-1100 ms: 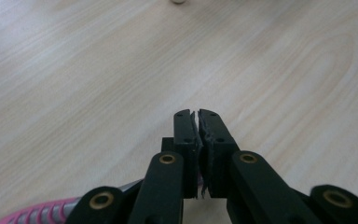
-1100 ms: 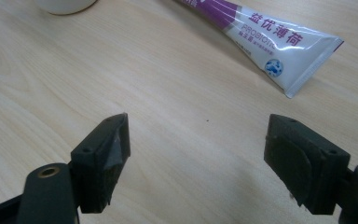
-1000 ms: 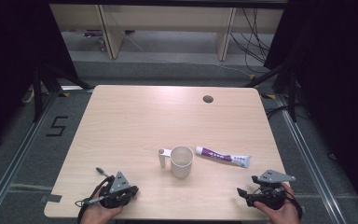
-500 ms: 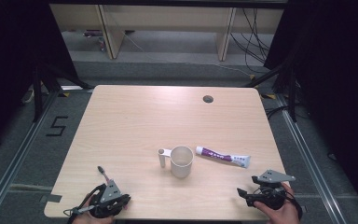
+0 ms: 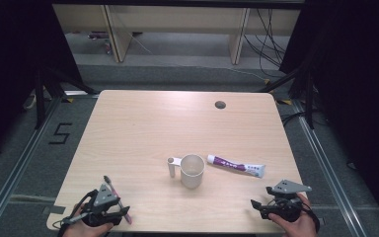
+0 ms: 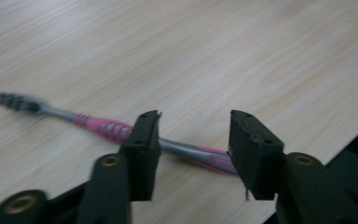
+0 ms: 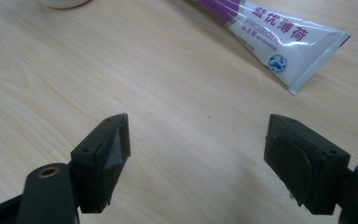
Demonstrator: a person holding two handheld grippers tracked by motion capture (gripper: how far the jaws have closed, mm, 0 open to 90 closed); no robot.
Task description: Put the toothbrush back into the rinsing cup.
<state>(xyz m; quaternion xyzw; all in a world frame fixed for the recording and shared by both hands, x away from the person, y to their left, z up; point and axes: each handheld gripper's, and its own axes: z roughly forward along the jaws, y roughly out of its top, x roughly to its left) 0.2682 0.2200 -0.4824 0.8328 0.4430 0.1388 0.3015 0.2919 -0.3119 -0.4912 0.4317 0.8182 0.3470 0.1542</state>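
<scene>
A pink and grey toothbrush [image 6: 102,128] lies flat on the wooden table [image 5: 153,128] near the front left corner, also seen from above [image 5: 114,193]. My left gripper [image 6: 193,135] hovers just over its handle. The jaws have just been opening and stand apart, with the handle passing under the gap untouched. From above, the left gripper [image 5: 118,210] sits at the table's near edge. My right gripper [image 7: 196,135] is wide open over bare wood at the front right [image 5: 256,205]. A toothpaste tube [image 7: 279,32] lies beyond it.
A white mug [image 5: 192,170] stands mid-table with its handle to the left, and the toothpaste tube [image 5: 237,166] lies just to its right. A dark cable hole [image 5: 220,104] is at the back. The table edge runs close behind both hands.
The left gripper has let go of the toothbrush, opened, and drawn back to the left toward the near edge. The toothbrush now rests on the table. The right gripper has stayed put.
</scene>
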